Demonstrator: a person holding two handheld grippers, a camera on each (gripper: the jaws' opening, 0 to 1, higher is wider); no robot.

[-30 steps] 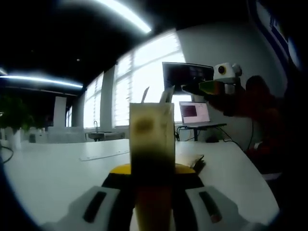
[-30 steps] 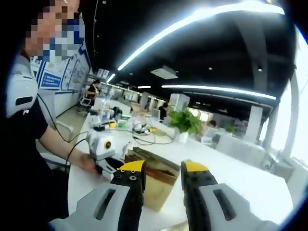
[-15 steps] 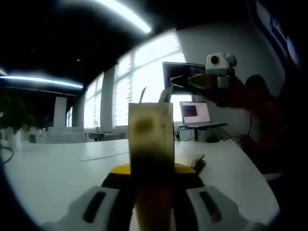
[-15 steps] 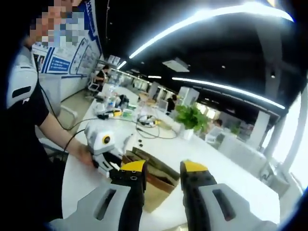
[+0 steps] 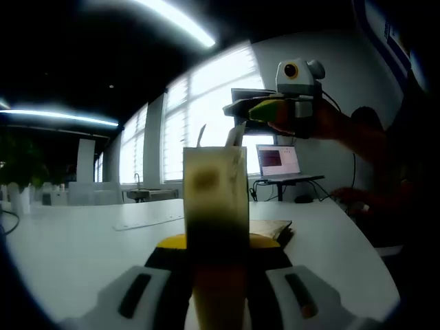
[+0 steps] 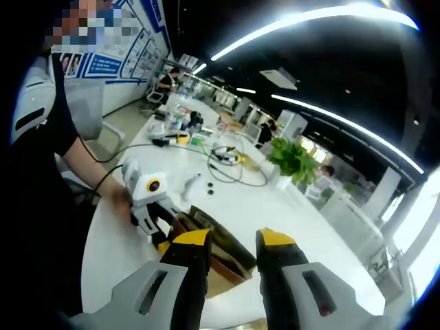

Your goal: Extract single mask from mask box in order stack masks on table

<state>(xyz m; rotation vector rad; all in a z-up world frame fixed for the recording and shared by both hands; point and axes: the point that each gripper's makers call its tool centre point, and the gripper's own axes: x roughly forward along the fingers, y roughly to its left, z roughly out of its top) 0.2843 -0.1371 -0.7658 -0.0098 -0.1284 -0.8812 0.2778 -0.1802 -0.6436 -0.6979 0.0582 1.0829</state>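
Observation:
The mask box (image 5: 215, 199), a tan cardboard carton, stands upright between the jaws of my left gripper (image 5: 216, 242), which is shut on it. Pale strips (image 5: 237, 135) poke out of its top. My right gripper (image 5: 242, 110), held by a hand, hovers above and to the right of the box top. In the right gripper view, that gripper (image 6: 232, 240) is open with nothing between its yellow-tipped fingers (image 6: 189, 238). It looks down on the brown mask box (image 6: 218, 242). The left gripper (image 6: 162, 232) grips the box's side on the white table (image 6: 117, 254).
An open laptop (image 5: 277, 161) and a dark monitor (image 5: 242, 102) stand at the table's far end before bright windows. A flat pale sheet (image 5: 148, 221) and a dark flat item (image 5: 273, 228) lie on the table. Cables and clutter (image 6: 223, 155) and a plant (image 6: 295, 158) sit further along.
My right gripper has risen and moved over toward the box top, so the box is seen from higher up. The left gripper and box have stayed still.

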